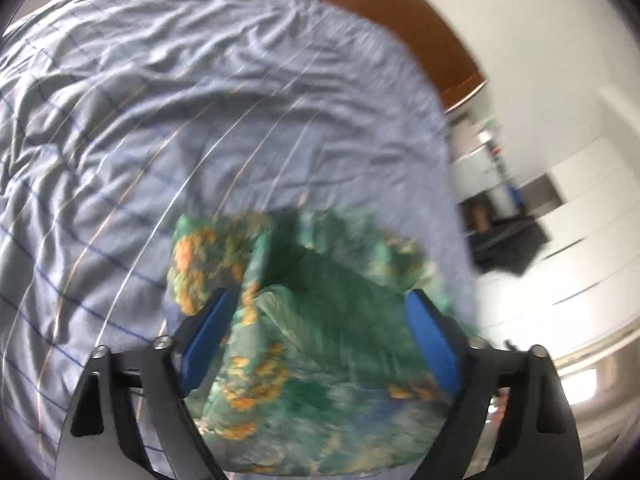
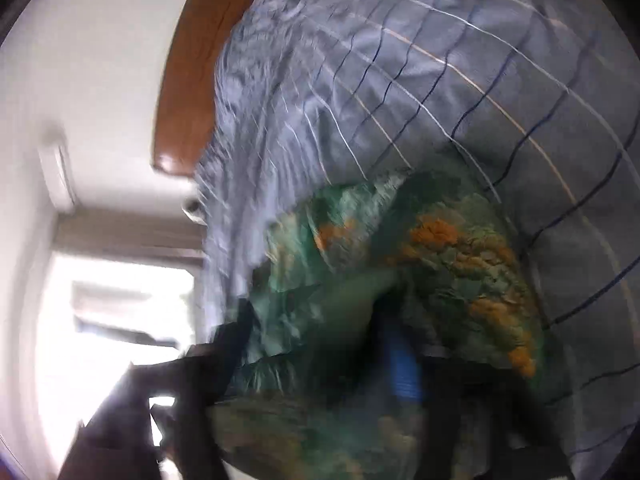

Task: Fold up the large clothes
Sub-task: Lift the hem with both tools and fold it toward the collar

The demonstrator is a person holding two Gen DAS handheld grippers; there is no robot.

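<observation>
A green garment with orange flower print (image 1: 304, 320) lies bunched on the blue striped bed cover (image 1: 200, 100). My left gripper (image 1: 318, 320) is open, its blue-padded fingers (image 1: 208, 332) wide apart on either side of the bunched cloth. In the right wrist view the same garment (image 2: 400, 272) fills the lower middle, blurred. My right gripper (image 2: 320, 344) is smeared by motion; one blue pad (image 2: 402, 368) shows against the cloth, and I cannot tell whether the jaws are open or shut.
A brown wooden headboard (image 1: 404, 12) runs along the far edge of the bed, seen too in the right wrist view (image 2: 192, 80). White walls and drawers (image 1: 580, 220) stand to the right of the bed. A bright window (image 2: 112, 320) shows at lower left.
</observation>
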